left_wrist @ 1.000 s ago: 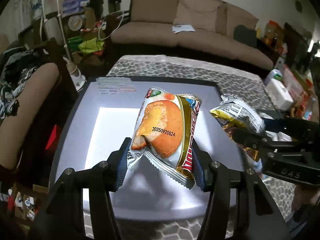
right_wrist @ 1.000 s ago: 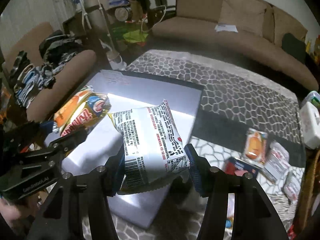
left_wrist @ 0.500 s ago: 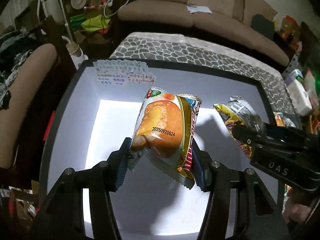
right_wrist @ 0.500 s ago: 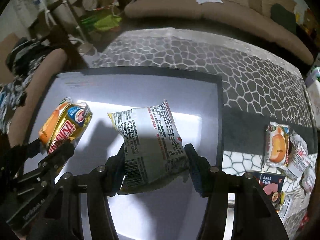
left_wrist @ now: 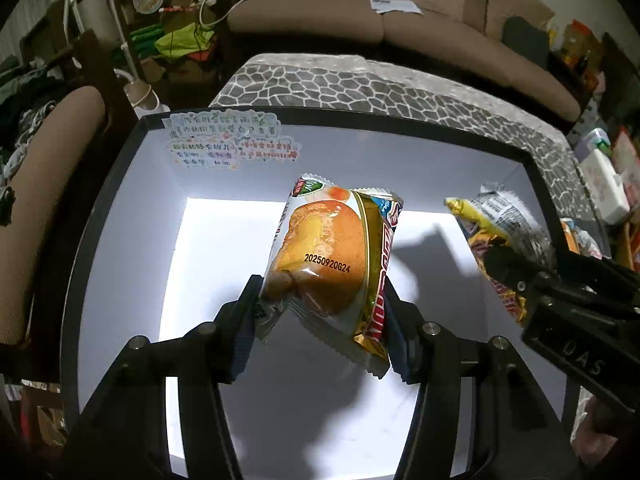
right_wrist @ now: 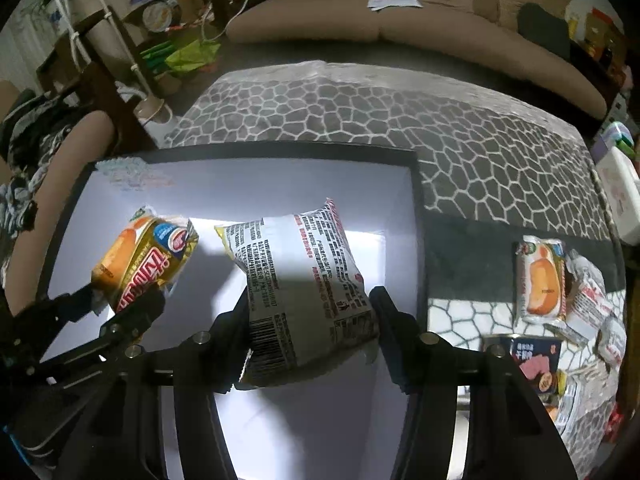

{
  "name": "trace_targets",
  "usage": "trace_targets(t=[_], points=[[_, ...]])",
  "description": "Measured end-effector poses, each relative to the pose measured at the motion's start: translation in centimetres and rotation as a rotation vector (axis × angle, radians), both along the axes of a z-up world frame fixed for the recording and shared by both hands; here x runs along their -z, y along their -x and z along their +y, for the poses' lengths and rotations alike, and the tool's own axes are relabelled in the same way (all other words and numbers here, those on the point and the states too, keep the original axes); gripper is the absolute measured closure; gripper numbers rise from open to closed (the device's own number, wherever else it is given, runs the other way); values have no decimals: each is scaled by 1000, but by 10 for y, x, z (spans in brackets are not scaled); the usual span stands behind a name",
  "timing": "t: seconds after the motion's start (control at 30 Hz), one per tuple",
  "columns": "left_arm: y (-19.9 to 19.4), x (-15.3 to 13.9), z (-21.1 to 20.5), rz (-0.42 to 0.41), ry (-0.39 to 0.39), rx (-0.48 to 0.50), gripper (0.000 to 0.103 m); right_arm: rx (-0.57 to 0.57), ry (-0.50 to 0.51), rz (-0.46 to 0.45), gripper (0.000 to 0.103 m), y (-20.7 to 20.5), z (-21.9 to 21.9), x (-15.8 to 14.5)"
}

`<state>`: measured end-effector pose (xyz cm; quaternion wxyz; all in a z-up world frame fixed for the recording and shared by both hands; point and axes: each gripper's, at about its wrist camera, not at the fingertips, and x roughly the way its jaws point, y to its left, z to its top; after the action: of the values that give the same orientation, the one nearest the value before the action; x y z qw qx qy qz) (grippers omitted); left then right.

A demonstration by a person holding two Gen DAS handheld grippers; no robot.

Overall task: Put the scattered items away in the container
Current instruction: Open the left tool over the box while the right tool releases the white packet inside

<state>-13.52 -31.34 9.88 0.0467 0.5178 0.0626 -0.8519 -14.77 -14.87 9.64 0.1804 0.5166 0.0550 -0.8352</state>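
My left gripper (left_wrist: 320, 316) is shut on an orange cake packet (left_wrist: 332, 256) and holds it above the inside of a black-rimmed box with a white floor (left_wrist: 224, 232). My right gripper (right_wrist: 310, 328) is shut on a white snack packet with printed text (right_wrist: 304, 280) and holds it over the same box (right_wrist: 416, 184). Each gripper shows in the other's view: the right one with its packet (left_wrist: 496, 224) at the right, the left one with its cake packet (right_wrist: 140, 256) at the left.
Several more snack packets (right_wrist: 540, 280) and a dark box (right_wrist: 532, 360) lie on the patterned cloth to the right of the box. A note with handwriting (left_wrist: 224, 144) is stuck on the box's far wall. A brown sofa (left_wrist: 360, 12) stands behind the table.
Both grippers have moved forward and down over the box with their packets; the box now fills more of each view. Both grips are unchanged.
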Motion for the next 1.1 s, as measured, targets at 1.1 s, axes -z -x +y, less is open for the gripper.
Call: trace_targets(t=[1.1], points=[[5, -9, 3, -11, 13, -24, 30, -26, 9, 39, 40, -8, 6, -15]])
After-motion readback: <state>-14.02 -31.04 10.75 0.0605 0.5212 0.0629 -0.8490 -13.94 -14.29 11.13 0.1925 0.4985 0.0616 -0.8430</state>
